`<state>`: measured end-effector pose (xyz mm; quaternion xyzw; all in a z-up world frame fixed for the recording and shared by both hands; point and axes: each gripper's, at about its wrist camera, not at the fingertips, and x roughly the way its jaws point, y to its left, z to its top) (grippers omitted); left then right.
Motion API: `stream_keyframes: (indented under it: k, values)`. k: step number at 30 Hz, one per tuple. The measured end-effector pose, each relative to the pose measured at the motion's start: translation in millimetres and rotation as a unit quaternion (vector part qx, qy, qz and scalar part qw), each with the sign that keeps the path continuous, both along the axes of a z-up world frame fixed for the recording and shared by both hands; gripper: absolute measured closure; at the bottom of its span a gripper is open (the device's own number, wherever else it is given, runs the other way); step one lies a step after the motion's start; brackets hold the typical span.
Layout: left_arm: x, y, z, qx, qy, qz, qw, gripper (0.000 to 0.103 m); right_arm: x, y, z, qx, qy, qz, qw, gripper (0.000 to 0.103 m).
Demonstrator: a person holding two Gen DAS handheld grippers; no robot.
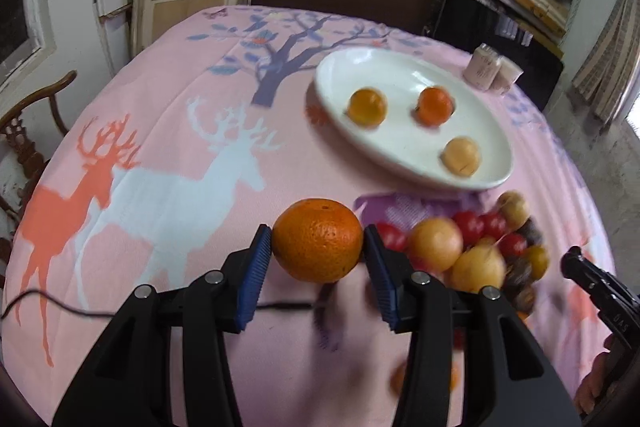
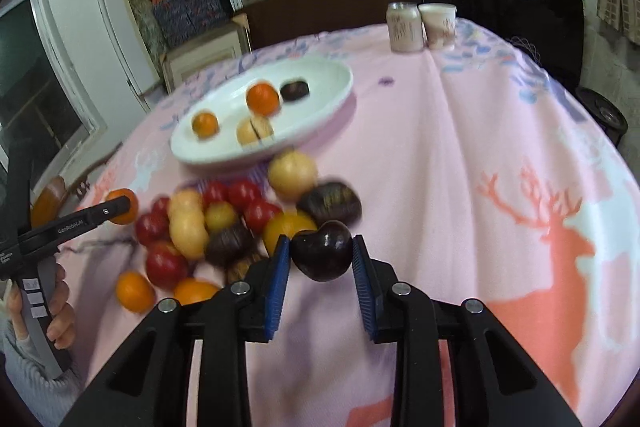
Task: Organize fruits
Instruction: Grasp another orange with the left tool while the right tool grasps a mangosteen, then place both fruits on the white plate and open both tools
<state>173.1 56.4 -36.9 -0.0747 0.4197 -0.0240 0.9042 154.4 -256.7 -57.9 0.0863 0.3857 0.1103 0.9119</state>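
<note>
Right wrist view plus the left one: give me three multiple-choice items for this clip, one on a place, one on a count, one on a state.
1. Where does the heap of loose fruit lie?
A. on the tablecloth beside the white plate
B. inside the white plate
C. on the shelves

2. How many fruits lie on the white plate in the right wrist view?
A. one
B. four
C. seven

3. What is the left hand-held gripper doing?
A. hanging open over nothing
B. shut on an orange
C. shut on the white cup

Key:
1 A, the fruit heap sits on the pink tablecloth in front of the white plate.
2 B, two orange fruits, a pale one and a dark one show on the plate.
3 B, the left hand-held gripper clamps the orange between its blue pads, while the right hand-held gripper clamps a dark plum.
</note>
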Motion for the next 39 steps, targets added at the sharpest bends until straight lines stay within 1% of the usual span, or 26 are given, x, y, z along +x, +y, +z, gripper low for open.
stream_keyframes:
  k: [4,5,7,9,11,14,15,16,17,18,19,20,21,22,24,25,28,29,32,34,35,36,39]
  values:
    - [26.5,-23.0,28.9,0.021,-0.029,-0.013,0.9993,0.056,33.1,7.8,41.5,0.001,-0.036,0.000,0.999,0.071]
    - [36.1,-31.2,33.5,0.020,-0.032,-0.018,0.9991,0.056,48.1,13.5,51.7,0.002,-0.044,0.002,0.999,0.071]
    - [51.7,-43.1,35.4,0.010,-0.029,-0.028,0.9991,0.056,71.4,21.0,59.6,0.011,-0.043,0.006,0.999,0.071]
    - [67.5,-55.7,30.1,0.010,-0.020,-0.037,0.9991,0.056,97.8,30.1,58.6,0.015,-0.035,0.004,0.999,0.071]
    - [79.9,-63.6,20.1,0.018,-0.012,-0.039,0.9990,0.056,120.4,37.8,47.7,0.005,-0.022,-0.002,1.000,0.071]
    - [89.2,-65.4,5.8,0.017,-0.002,-0.046,0.9988,0.056,137.7,43.5,28.5,-0.003,-0.004,-0.001,1.000,0.070]
    - [91.8,-65.5,1.8,0.016,0.003,-0.048,0.9987,0.056,140.3,45.1,22.2,-0.004,-0.001,0.001,1.000,0.064]
    - [94.8,-64.3,-3.8,0.017,0.011,-0.049,0.9986,0.056,142.3,46.2,17.5,-0.005,0.001,0.004,1.000,0.055]
    - [96.5,-63.0,-6.3,0.017,0.014,-0.049,0.9986,0.055,144.1,46.6,13.9,-0.007,0.002,0.005,1.000,0.043]
    - [96.1,-61.7,-6.6,0.016,0.012,-0.050,0.9985,0.055,143.4,47.1,13.1,-0.007,-0.004,0.001,1.000,0.042]
    - [95.9,-61.1,-5.6,0.020,0.009,-0.050,0.9985,0.050,141.7,45.2,14.8,-0.009,-0.014,-0.003,1.000,0.042]
    - [93.5,-59.9,-2.1,0.021,0.001,-0.048,0.9986,0.042,138.7,43.7,18.0,-0.010,-0.023,-0.002,1.000,0.041]
    - [90.2,-59.1,1.7,0.020,-0.007,-0.047,0.9987,0.037,136.4,42.5,20.6,-0.004,-0.029,-0.001,1.000,0.037]
    - [85.4,-57.4,6.4,0.020,-0.017,-0.045,0.9986,0.028,132.5,39.3,24.3,0.005,-0.036,-0.002,0.999,0.034]
    - [75.9,-56.0,14.0,0.026,-0.034,-0.042,0.9982,0.027,123.6,33.2,30.9,0.017,-0.052,-0.011,0.998,0.022]
    - [70.5,-55.4,17.7,0.032,-0.043,-0.042,0.9977,0.027,120.1,31.5,32.6,0.021,-0.058,-0.014,0.998,0.021]
    - [59.2,-51.8,23.1,0.042,-0.055,-0.037,0.9969,0.024,109.8,25.5,34.4,0.024,-0.064,-0.022,0.997,0.019]
    - [54.1,-47.8,22.3,0.047,-0.057,-0.027,0.9969,0.023,106.0,23.8,32.6,0.022,-0.062,-0.025,0.998,0.019]
    - [41.9,-37.2,15.3,0.051,-0.046,-0.010,0.9976,0.023,90.2,18.3,24.6,0.016,-0.059,-0.033,0.998,0.019]
    - [32.7,-28.4,9.0,0.046,-0.035,0.000,0.9983,0.023,78.3,14.5,20.0,0.008,-0.057,-0.037,0.998,0.018]
    - [26.3,-23.3,5.9,0.043,-0.030,0.004,0.9986,0.023,73.5,11.8,18.4,0.009,-0.056,-0.039,0.998,0.016]
    - [19.5,-19.1,3.6,0.040,-0.028,0.009,0.9988,0.023,67.8,7.0,16.8,0.015,-0.054,-0.046,0.997,0.013]
    - [-2.2,-9.0,-1.5,0.031,-0.027,0.016,0.9990,0.023,56.5,-5.4,14.9,0.037,-0.054,-0.058,0.996,0.012]
